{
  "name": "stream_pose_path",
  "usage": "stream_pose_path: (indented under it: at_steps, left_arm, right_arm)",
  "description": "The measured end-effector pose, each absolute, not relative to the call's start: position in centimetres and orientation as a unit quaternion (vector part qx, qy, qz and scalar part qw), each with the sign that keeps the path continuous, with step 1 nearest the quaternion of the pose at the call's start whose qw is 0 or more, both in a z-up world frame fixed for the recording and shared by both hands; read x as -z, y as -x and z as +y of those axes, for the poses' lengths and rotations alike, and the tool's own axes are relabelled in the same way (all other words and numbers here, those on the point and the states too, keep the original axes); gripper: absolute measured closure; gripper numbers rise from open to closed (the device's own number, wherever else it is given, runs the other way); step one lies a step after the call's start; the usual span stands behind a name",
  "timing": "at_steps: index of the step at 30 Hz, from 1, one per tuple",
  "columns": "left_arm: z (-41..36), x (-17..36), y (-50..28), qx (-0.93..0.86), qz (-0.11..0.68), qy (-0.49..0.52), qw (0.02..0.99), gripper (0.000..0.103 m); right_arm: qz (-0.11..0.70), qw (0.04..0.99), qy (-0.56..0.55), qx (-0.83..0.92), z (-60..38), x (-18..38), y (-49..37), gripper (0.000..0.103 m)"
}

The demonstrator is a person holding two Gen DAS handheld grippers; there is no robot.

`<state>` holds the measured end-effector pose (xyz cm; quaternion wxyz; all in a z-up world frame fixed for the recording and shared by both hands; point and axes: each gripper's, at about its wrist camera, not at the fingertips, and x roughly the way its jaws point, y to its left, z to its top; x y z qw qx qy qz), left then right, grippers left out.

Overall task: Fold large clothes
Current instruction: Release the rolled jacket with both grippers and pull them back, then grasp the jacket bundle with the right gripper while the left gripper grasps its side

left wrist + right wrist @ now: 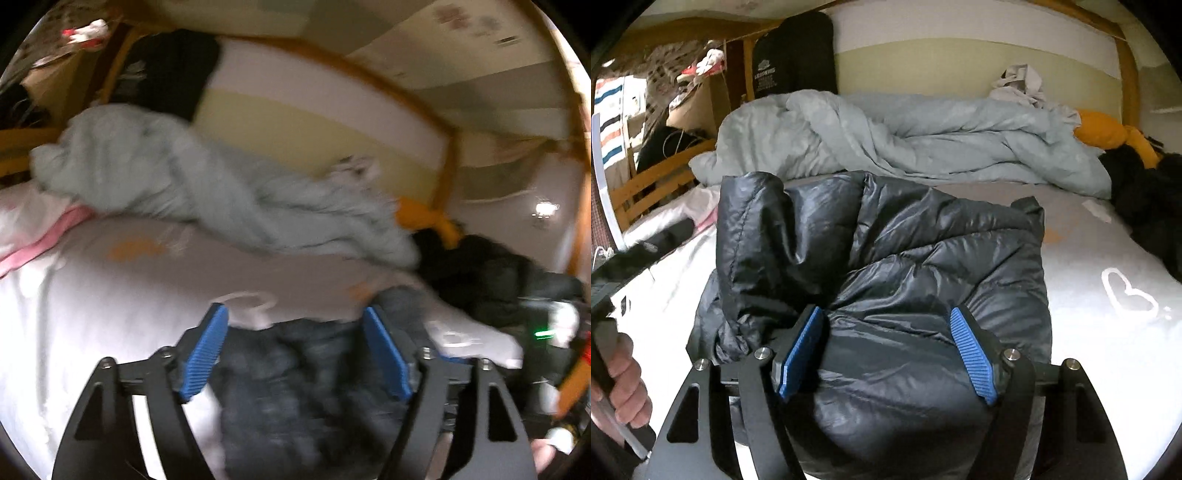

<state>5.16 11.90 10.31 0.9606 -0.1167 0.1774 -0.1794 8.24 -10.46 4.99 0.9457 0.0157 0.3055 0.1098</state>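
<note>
Right, one shiny black quilted puffer jacket [886,280] lies bunched and partly folded on the white bed sheet [1108,350], near the front edge of the bed. The right tongs [886,325] stand wide open, the two blue ribbed pads [975,354] spread apart with the jacket's puffy bulk swelling up between them; they straddle the fabric, but neither pad visibly pinches it. On the sheet to the right of the jacket, one white heart outline [1126,291] is printed.

Over in the left wrist view, everything is blurred. The left tongs [295,325] are also spread wide, two blue pads [207,350] apart, with the dark jacket [306,387] lying under and between them; whether the pads touch the cloth I cannot tell.

Behind the jacket, along the wall side of the bed, one crumpled pale grey-blue duvet [905,136] runs nearly the full width. At its right end sits one orange cushion [1108,133], with one heap of black clothing [1145,192] just beside it. One small grey-white crumpled garment [1019,83] rests on top of the duvet near the wall. One black flat pad with white lettering [794,55] leans upright against the wall at the left. The person's left hand [624,384] grips a handle at the lower left of the right wrist view.
</note>
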Motion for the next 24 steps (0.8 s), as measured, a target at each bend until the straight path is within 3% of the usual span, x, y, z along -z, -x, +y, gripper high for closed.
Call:
stream_pose_path:
  at_steps: [3,13,24]
  left_arm:
    - [9.8,-10.8,-4.6,0.222,0.182,0.095,0.953,0.013]
    - [5.4,-5.0,-9.8,0.156,0.341,0.037,0.926,0.011]
    - [11.4,-2.5,-9.9,0.047,0.393,0.086,0.914,0.011]
  right_arm:
    - [0.305,0.943,-0.016,-0.130,-10.5,-4.9,-7.8,0.028]
    - [0.253,0.967,-0.019,-0.033,-16.9,-7.6,-3.6,0.028]
    - [0.280,0.957,-0.076,0.007,-22.2,-7.3,-4.4,0.028]
